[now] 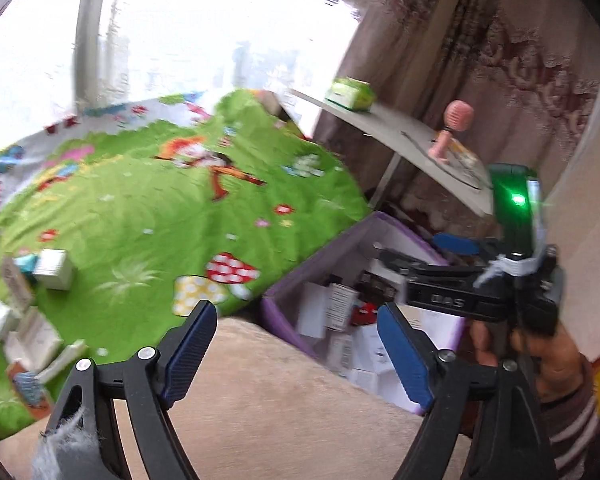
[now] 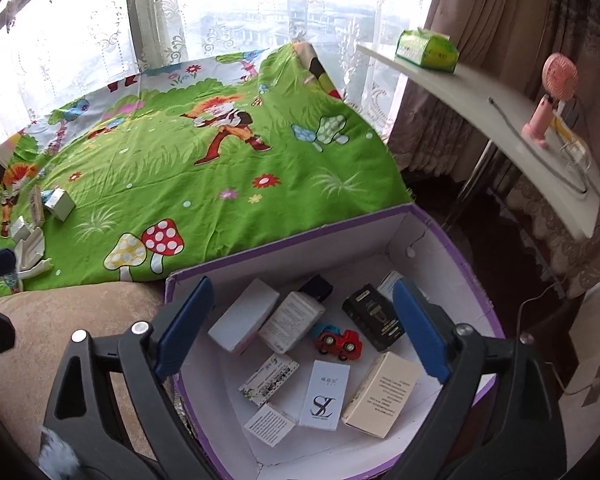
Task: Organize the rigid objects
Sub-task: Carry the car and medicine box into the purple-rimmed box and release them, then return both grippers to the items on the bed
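Observation:
A purple-edged cardboard box (image 2: 396, 216) with a white inside stands beside the bed. It holds several small cartons, a black carton (image 2: 374, 318) and a red toy car (image 2: 338, 342). My right gripper (image 2: 300, 328) hangs open above the box, nothing between its blue pads. My left gripper (image 1: 296, 354) is open too, empty, over a beige cushion (image 1: 268, 392) left of the box (image 1: 312, 268). The right gripper (image 1: 456, 276) shows in the left wrist view, above the box. More small boxes (image 1: 54, 268) lie on the green bedspread at the left (image 2: 58, 204).
The green cartoon bedspread (image 2: 204, 184) covers the bed up to the window. A white side table (image 2: 496, 108) at the right carries a green tissue pack (image 2: 426, 50) and a pink hand fan (image 2: 550, 98). Curtains hang behind. A hand in a striped sleeve (image 1: 568, 412) holds the right tool.

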Tool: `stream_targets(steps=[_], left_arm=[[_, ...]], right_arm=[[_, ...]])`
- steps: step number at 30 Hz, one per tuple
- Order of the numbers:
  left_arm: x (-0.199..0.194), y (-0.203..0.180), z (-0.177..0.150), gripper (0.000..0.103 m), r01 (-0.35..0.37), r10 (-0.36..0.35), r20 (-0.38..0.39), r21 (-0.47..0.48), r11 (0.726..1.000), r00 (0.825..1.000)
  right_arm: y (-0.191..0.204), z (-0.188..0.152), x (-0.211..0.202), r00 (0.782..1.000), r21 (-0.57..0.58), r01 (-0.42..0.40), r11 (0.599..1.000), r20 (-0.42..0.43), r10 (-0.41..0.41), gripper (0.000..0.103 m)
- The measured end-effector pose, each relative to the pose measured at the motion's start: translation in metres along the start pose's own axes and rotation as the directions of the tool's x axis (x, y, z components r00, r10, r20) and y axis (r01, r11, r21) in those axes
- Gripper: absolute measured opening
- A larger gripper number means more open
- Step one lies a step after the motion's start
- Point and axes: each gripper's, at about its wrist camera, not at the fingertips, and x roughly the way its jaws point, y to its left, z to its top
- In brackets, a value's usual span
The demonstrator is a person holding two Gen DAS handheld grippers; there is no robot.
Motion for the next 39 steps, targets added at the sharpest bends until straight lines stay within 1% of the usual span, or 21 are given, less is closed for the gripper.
stream_targets(steps=[1,2,4,6,9,12,13,16,18,21,26,30,32,35,38,39], left_arm=[[-0.002,0.002,0.000,0.084,-0.033,0.033,0.005,-0.002,0.999,0.999],[-0.005,0.007,-0.001,0.084,-0.048,0.048,0.017,-0.008,0.999,0.999],[-0.011,0.016,-0.004,0.084,-0.046,0.047,0.039,-0.029,0.999,0.998],[-0.017,0.027,-0.007,0.084,-0.058,0.061,0.053,-0.059,0.997,0.997],[-0.027,0.045,-0.011,0.084,-0.097,0.102,0.067,-0.079,0.992,0.992],[-0.036,0.061,-0.017,0.084,-0.114,0.118,0.053,-0.076,0.991,0.992],[-0.039,0.065,-0.018,0.084,-0.111,0.115,0.053,-0.074,0.991,0.992],[-0.049,0.079,-0.026,0.084,-0.113,0.119,0.059,-0.083,0.990,0.991],[-0.056,0.090,-0.032,0.084,-0.110,0.117,0.059,-0.103,0.989,0.991],[-0.065,0.107,-0.040,0.084,-0.118,0.126,0.054,-0.137,0.983,0.991],[-0.078,0.137,-0.054,0.083,-0.126,0.137,0.041,-0.207,0.970,0.990],[-0.083,0.159,-0.066,0.083,-0.150,0.160,0.015,-0.267,0.952,0.987],[-0.084,0.168,-0.069,0.083,-0.165,0.172,-0.004,-0.298,0.940,0.985],[-0.082,0.185,-0.076,0.082,-0.183,0.178,-0.047,-0.354,0.917,0.983],[-0.074,0.197,-0.081,0.077,-0.202,0.176,-0.101,-0.396,0.896,0.979],[-0.071,0.200,-0.081,0.075,-0.206,0.172,-0.119,-0.398,0.894,0.978]], right_arm=[[0.003,0.001,-0.002,1.000,-0.006,0.019,1.000,0.008,-0.019,0.095],[0.006,0.002,-0.004,0.999,-0.009,0.039,0.999,0.017,-0.039,0.097],[0.012,0.004,-0.008,0.998,-0.017,0.050,0.999,0.048,-0.049,0.097],[0.019,0.005,-0.012,0.996,-0.032,0.053,0.998,0.075,-0.050,0.098],[0.030,0.006,-0.019,0.992,-0.051,0.029,0.998,0.128,-0.022,0.098],[0.044,0.009,-0.021,0.991,-0.069,-0.004,0.998,0.136,0.013,0.098],[0.047,0.009,-0.021,0.991,-0.072,-0.017,0.997,0.135,0.027,0.098],[0.059,0.013,-0.024,0.986,-0.080,-0.106,0.991,0.119,0.115,0.098],[0.071,0.013,-0.028,0.977,-0.109,-0.164,0.981,0.118,0.176,0.098],[0.091,0.012,-0.030,0.969,-0.157,-0.199,0.967,0.113,0.218,0.098],[0.121,0.011,-0.027,0.954,-0.201,-0.274,0.940,0.066,0.292,0.098],[0.142,0.007,-0.024,0.943,-0.212,-0.319,0.924,0.028,0.332,0.098],[0.152,0.005,-0.022,0.932,-0.221,-0.352,0.910,0.008,0.363,0.098],[0.166,0.002,-0.022,0.927,-0.230,-0.366,0.902,-0.009,0.375,0.098],[0.180,-0.001,-0.019,0.920,-0.241,-0.388,0.890,-0.036,0.391,0.098],[0.184,-0.002,-0.018,0.918,-0.249,-0.393,0.885,-0.041,0.395,0.098]])
